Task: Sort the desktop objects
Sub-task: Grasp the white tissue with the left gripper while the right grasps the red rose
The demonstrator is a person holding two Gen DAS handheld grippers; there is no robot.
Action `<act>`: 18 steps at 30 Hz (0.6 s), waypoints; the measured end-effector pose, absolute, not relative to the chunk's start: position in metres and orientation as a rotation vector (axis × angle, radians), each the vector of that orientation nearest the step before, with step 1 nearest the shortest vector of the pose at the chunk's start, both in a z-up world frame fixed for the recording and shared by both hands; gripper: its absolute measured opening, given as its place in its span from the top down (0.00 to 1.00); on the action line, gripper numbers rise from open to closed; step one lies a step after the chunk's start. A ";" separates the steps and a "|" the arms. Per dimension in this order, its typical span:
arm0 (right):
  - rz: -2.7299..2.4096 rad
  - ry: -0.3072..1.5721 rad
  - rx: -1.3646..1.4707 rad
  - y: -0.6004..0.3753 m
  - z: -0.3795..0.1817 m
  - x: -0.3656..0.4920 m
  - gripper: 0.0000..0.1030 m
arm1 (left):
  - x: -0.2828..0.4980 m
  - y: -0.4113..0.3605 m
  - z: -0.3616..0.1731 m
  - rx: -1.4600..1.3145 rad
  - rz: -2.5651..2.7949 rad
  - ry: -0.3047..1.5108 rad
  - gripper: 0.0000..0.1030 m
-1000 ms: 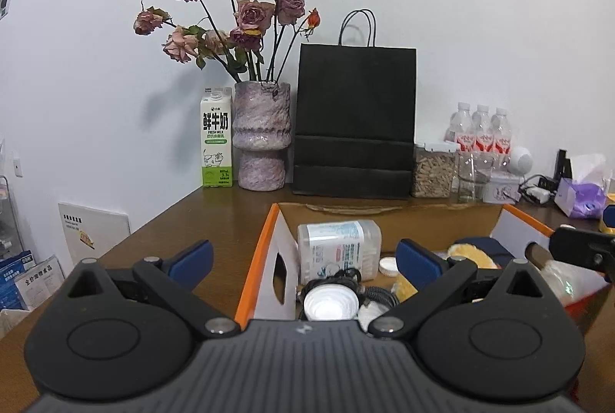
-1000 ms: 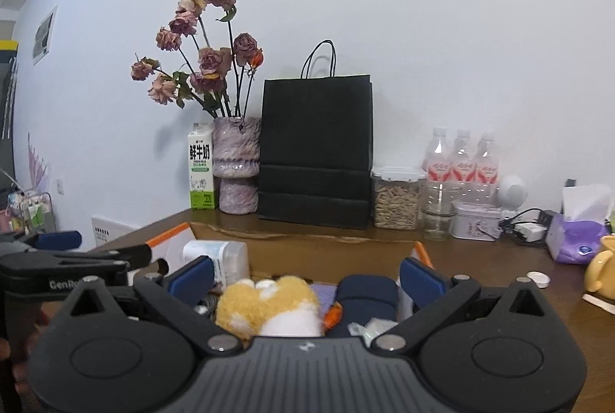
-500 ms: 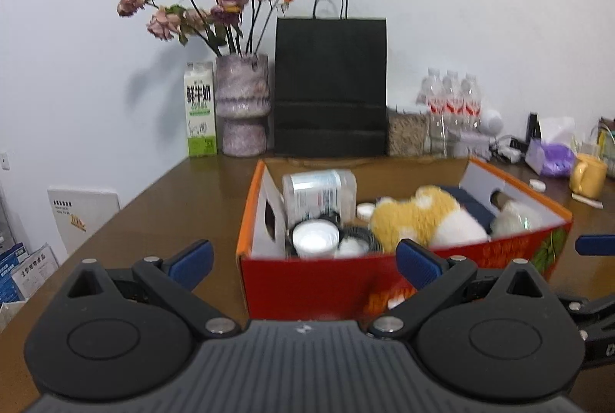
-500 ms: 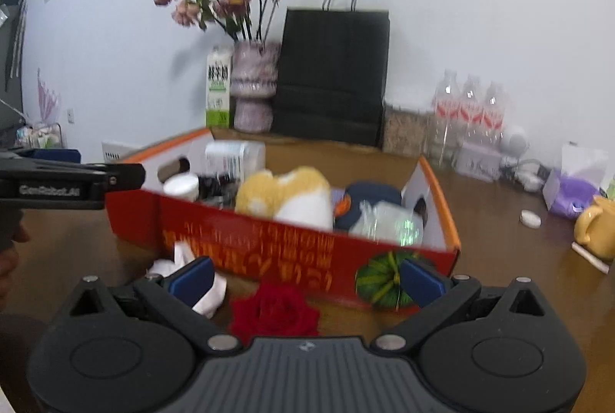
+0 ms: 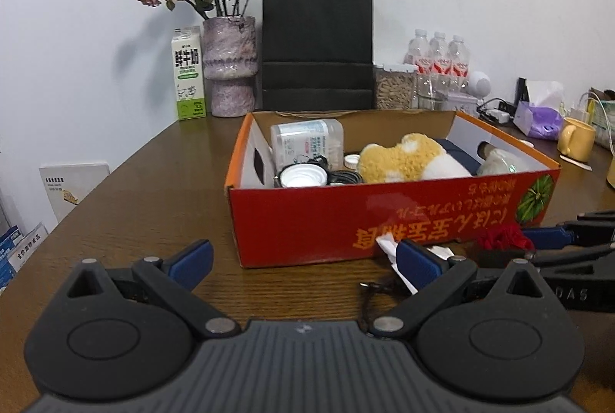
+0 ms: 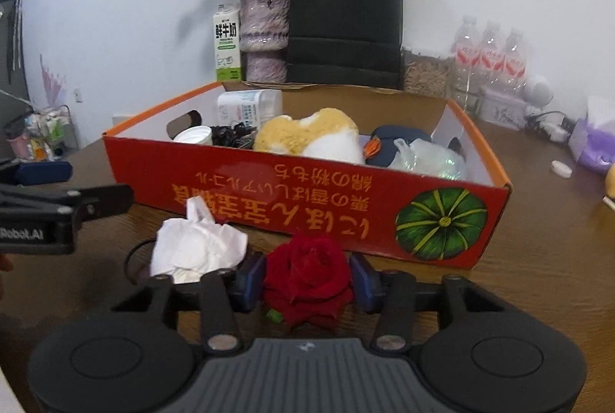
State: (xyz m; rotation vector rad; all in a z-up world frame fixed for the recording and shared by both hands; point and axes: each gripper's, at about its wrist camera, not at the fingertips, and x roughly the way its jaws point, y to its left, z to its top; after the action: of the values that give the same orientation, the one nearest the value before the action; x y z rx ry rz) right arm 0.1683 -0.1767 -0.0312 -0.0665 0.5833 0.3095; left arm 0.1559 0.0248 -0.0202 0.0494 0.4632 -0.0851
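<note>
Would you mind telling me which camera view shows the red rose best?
The right wrist view: the red rose sits whole and close between the right gripper pads, which have just been closing. The left wrist view shows only part of it, far right, behind a finger.

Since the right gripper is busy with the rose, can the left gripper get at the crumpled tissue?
Probably yes. The left gripper is open, and the crumpled tissue lies on the bare table in front of the red box, just off its right finger. The right gripper around the rose sits close beside it.

A red rose (image 6: 307, 272) and crumpled white tissue (image 6: 198, 246) lie before the red cardboard box (image 6: 269, 198).
</note>
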 end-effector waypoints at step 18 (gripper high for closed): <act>0.240 0.504 0.041 -0.239 -0.016 0.147 0.66 | 0.168 -0.050 -0.034 0.202 -0.214 0.502 0.00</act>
State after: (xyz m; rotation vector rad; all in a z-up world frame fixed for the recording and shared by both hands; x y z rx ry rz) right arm 0.1474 -0.2386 -0.0158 0.0414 0.5038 0.2395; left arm 0.1680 -0.0495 -0.0340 0.2021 0.5019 -0.2144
